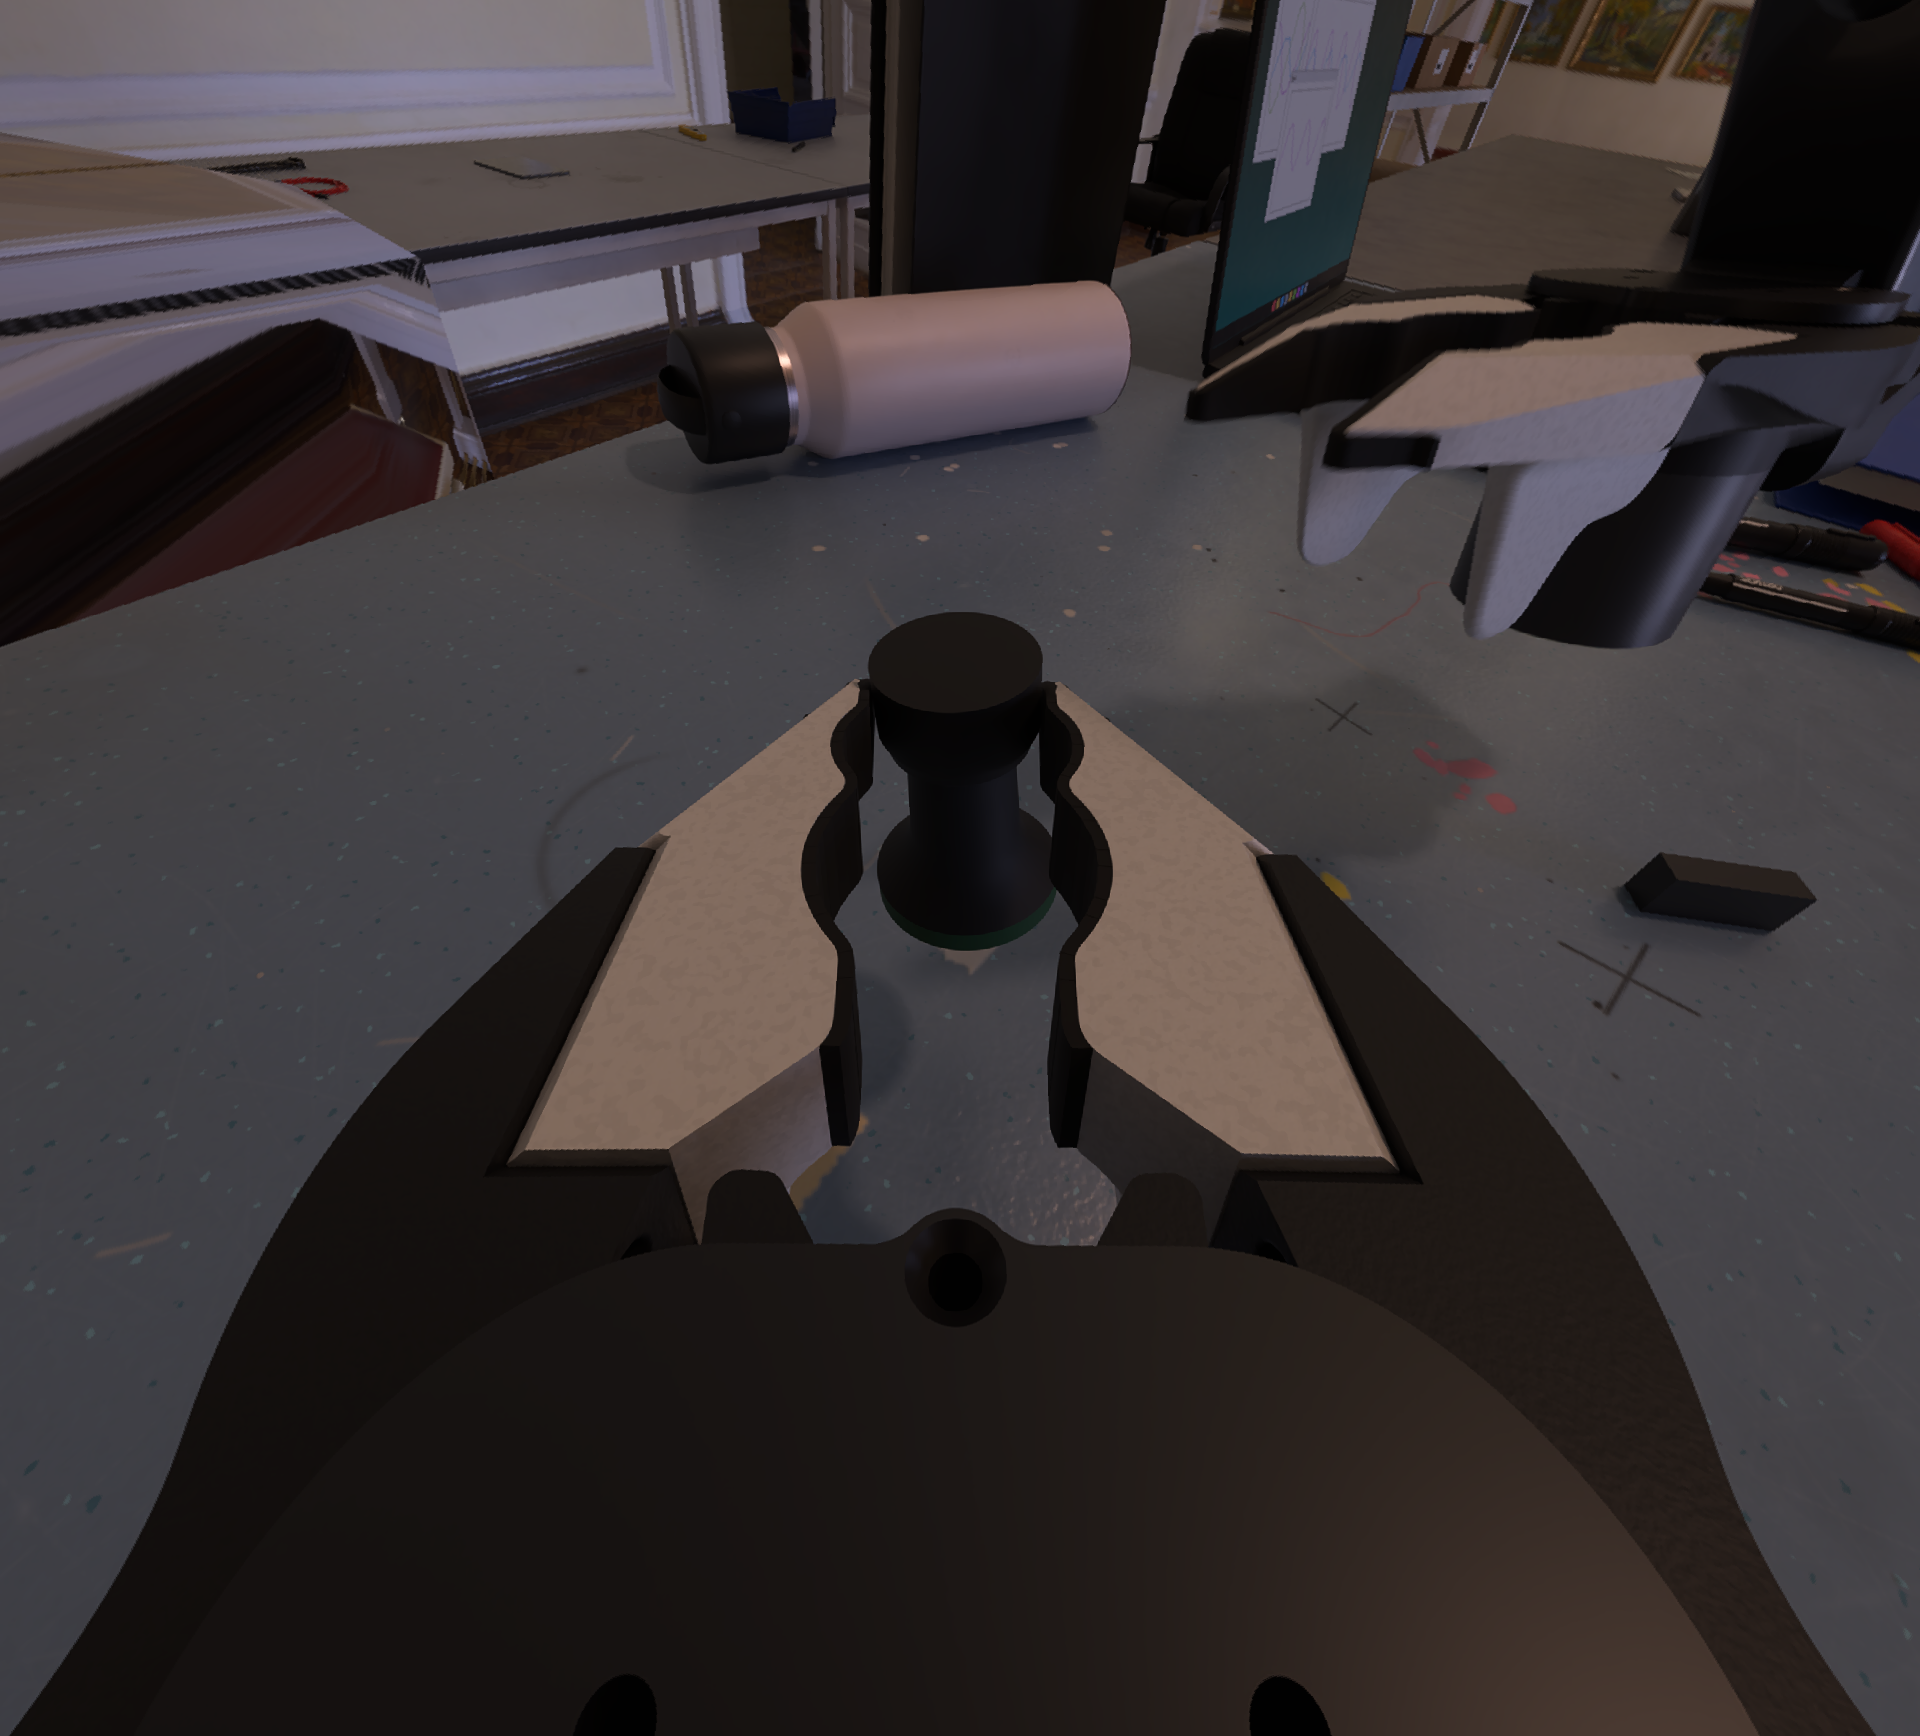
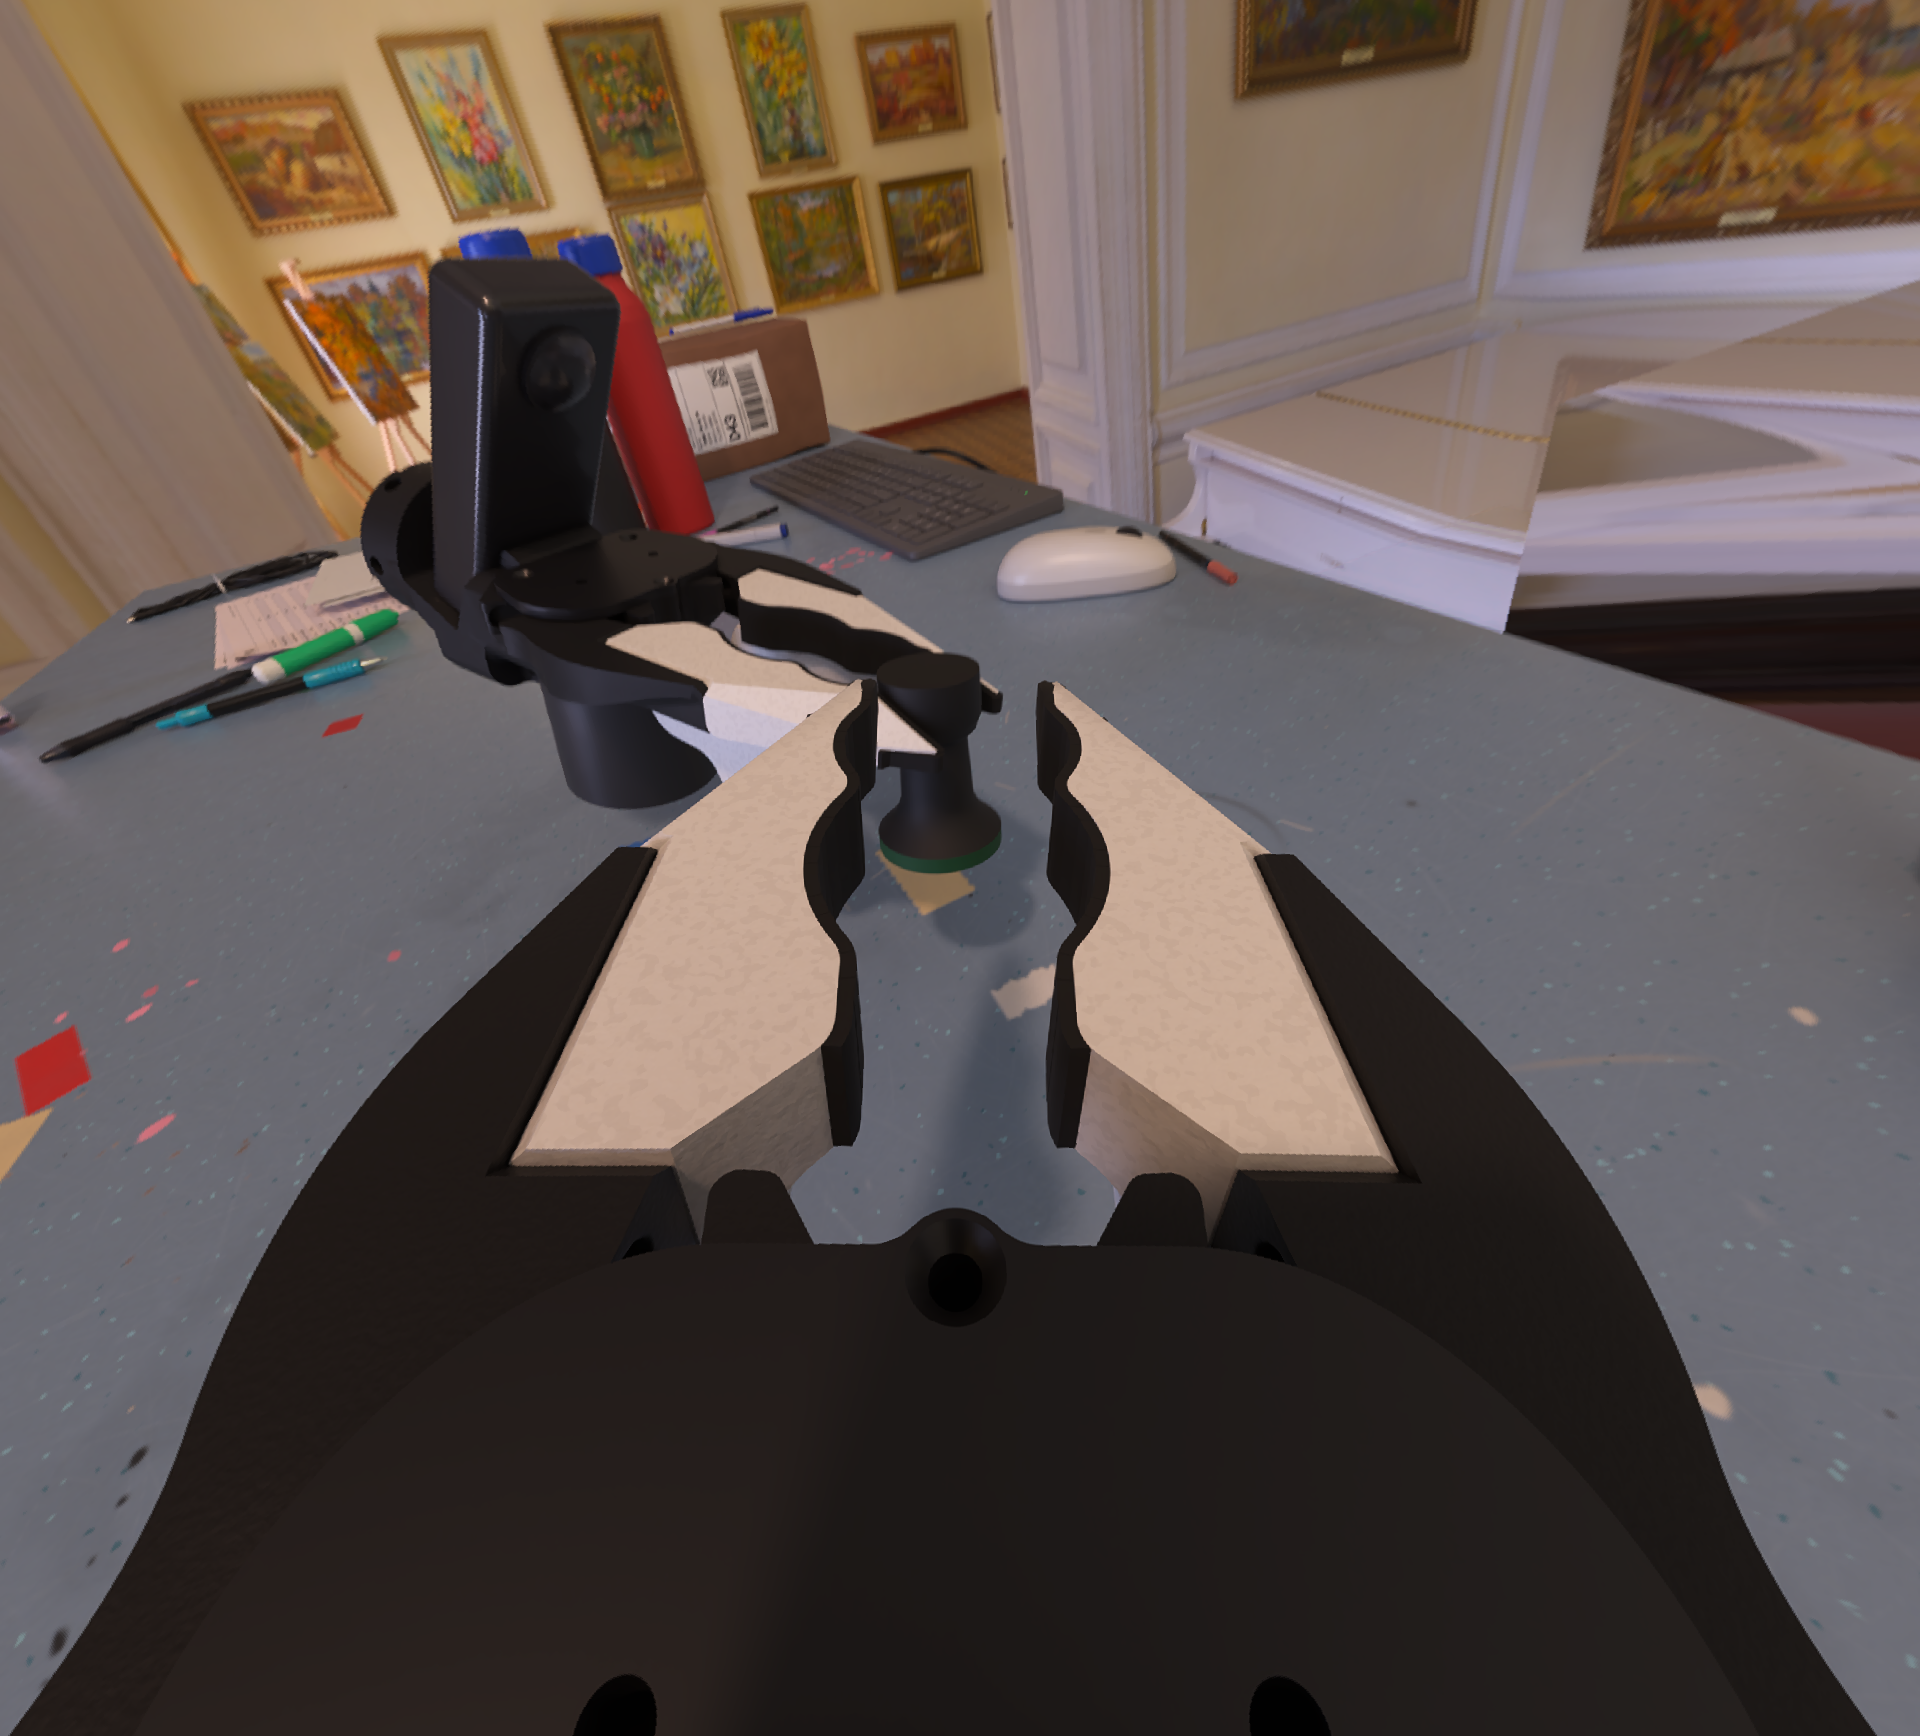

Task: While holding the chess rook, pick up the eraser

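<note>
- The left gripper is closed on the chess rook, its fingertips pinching the wide black head. The rook stands upright, with its green-edged base at or just above the table; I cannot tell whether they touch. A grip at the head keeps the piece vertical and leaves the stem clear.
- The right gripper holds nothing, its jaws parted. It hovers above the table, ahead and to the right of the left gripper, and it points at the rook rather than at its target.
- The eraser, a small dark block, lies flat on the table to the right of the left gripper, below and nearer than the right gripper. It does not show in the right wrist view, so the right gripper probably needs to turn and descend.
- Farther ahead, a pale bottle lies on its side and a laptop stands open.
</note>
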### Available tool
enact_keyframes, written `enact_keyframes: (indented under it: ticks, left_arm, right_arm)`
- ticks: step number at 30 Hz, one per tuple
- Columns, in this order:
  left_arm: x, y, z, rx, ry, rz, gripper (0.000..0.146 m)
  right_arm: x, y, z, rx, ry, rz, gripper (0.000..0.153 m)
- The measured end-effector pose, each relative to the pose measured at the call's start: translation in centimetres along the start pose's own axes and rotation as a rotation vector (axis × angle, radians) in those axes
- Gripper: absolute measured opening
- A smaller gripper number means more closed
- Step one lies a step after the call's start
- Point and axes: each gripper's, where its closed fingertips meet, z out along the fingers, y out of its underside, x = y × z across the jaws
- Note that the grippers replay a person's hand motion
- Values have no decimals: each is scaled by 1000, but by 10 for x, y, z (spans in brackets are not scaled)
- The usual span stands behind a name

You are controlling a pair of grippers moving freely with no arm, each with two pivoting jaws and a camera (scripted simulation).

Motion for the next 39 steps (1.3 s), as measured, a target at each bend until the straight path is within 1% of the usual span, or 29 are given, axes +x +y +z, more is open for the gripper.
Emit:
enact_keyframes:
  ticks: [6, 12, 35, 37, 39]
  left_arm:
    - [3, 2, 2, -8, 5, 7, 31]
    - [5, 4, 3, -13, 16, 1, 31]
    - [6, 7, 5, -28, 18, 10, 31]
    - [6, 7, 5, -28, 17, 11, 31]
    - [4, 7, 4, -28, 10, 13, 31]
  right_arm:
    - [-4, 24, 12, -96, -23, 21, 30]
    - [-6, 32, 15, -131, -22, 5, 30]
    - [-6, 32, 15, -141, -10, -24, 30]
    - [-6, 31, 14, -144, -9, -36, 30]
    - [-5, 20, 8, -142, 12, -80, 30]
